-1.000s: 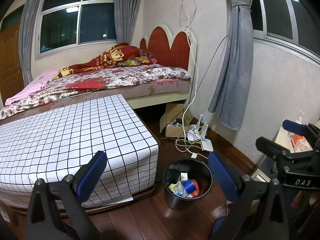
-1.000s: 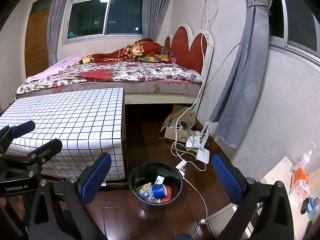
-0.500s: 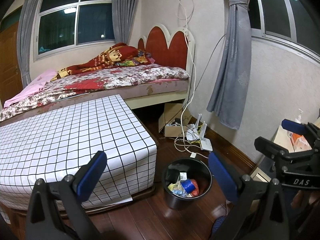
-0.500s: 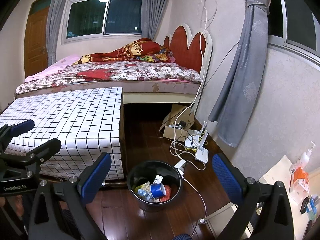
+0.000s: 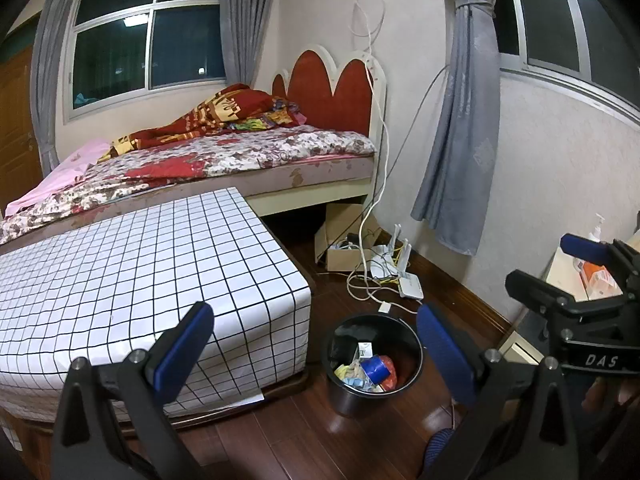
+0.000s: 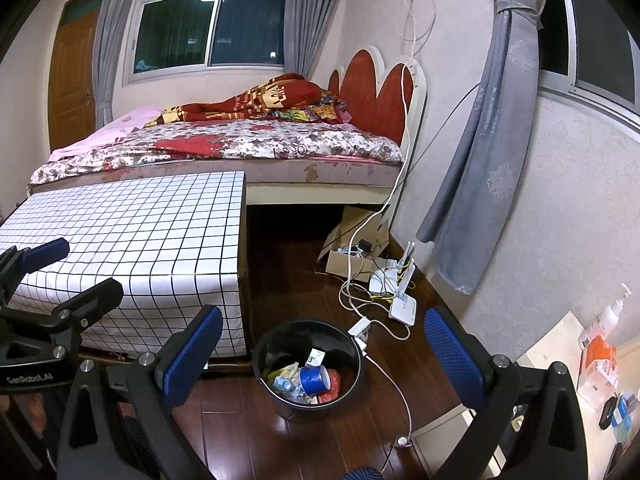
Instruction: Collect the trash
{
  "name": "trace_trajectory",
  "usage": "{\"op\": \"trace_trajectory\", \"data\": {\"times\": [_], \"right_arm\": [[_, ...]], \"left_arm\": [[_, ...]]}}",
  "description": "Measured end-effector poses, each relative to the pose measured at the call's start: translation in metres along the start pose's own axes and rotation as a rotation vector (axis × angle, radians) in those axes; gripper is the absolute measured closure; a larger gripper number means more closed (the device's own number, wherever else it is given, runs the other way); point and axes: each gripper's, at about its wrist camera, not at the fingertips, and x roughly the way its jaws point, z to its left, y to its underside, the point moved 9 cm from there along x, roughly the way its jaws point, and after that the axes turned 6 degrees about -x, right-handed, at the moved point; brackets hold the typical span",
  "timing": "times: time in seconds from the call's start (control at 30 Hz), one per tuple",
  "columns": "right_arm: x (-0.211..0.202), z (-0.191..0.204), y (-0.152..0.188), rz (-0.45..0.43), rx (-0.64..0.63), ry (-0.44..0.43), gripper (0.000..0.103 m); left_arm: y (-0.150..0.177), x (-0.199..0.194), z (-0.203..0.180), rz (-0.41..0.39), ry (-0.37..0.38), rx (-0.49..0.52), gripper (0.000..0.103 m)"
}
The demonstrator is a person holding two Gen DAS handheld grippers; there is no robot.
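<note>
The left gripper [image 5: 314, 344] is held up in the air with its blue-padded jaws wide apart, and nothing is held between them. The right gripper [image 6: 322, 350] is held the same way, with its jaws wide apart and nothing in them.

A round black trash bin [image 5: 373, 364] [image 6: 307, 368] is seen on the dark wooden floor [image 5: 288, 436], low between the jaws in both views. It stands just beside the corner of the low surface covered with a white cloth with black squares [image 5: 132, 276]. Some trash is seen inside the bin: a blue roll of tape [image 6: 315, 379], crumpled wrappers [image 6: 286, 380] and a small white box [image 6: 316, 357]. White cables [image 6: 360, 300] and a white router [image 6: 404, 306] lie on the floor behind the bin.
</note>
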Motion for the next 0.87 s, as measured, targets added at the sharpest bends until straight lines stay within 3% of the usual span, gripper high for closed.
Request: {"op": "trace_trajectory", "data": {"times": [0.47, 0.87], "right_arm": [[0.0015, -0.0009, 0.0004, 0.001, -0.001, -0.005, 0.001], [0.0009, -0.0012, 0.0036, 0.005, 0.003, -0.003, 0.001]], "left_arm": [[-0.0026, 0.0029, 0.0048, 0.011, 0.012, 0.000, 0.001], [-0.0090, -0.0051, 0.0059, -0.032, 0.037, -0.006, 0.001]]}}
